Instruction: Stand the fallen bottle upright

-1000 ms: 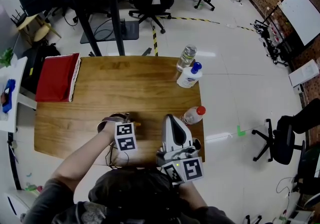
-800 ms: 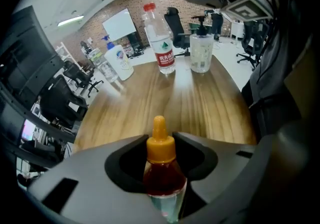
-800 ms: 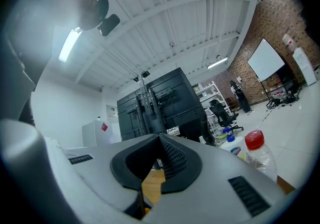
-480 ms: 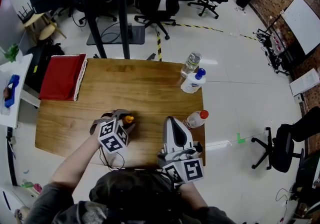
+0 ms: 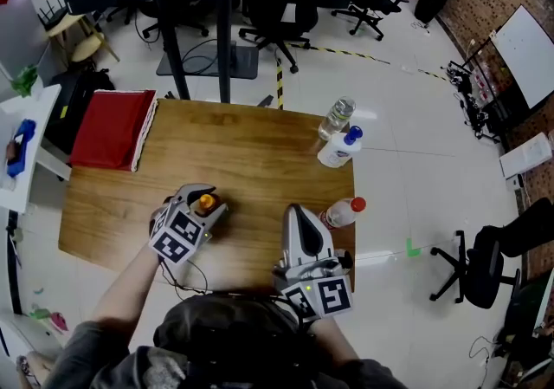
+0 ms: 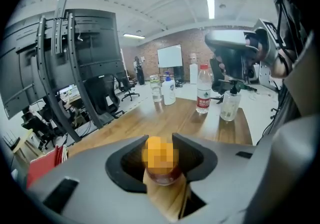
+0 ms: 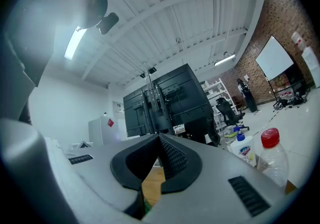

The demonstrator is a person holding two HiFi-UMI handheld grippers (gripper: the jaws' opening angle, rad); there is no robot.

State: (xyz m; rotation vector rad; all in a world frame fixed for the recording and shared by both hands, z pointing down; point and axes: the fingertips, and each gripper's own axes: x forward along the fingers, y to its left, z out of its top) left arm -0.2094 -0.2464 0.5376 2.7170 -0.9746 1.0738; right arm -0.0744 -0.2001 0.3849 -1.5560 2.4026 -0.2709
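My left gripper (image 5: 201, 205) is shut on the small bottle with an orange cap (image 5: 206, 202) over the near left part of the wooden table (image 5: 234, 153). In the left gripper view the bottle (image 6: 160, 170) sits between the two jaws of the gripper (image 6: 160, 142), its cap blurred and its body hidden below them. I cannot tell whether its base touches the table. My right gripper (image 5: 293, 209) hangs shut and empty over the near right part, with its jaws (image 7: 159, 143) together.
A red-capped bottle (image 5: 343, 212) stands at the table's right edge beside my right gripper. A clear bottle (image 5: 338, 117) and a white bottle with a blue cap (image 5: 339, 149) stand at the far right corner. A red cloth (image 5: 111, 129) lies far left. A pump bottle (image 6: 229, 104) stands near the red-capped one.
My left gripper has risen and rolled with the bottle in it, and the orange cap now shows on top. The right gripper has shifted only slightly.
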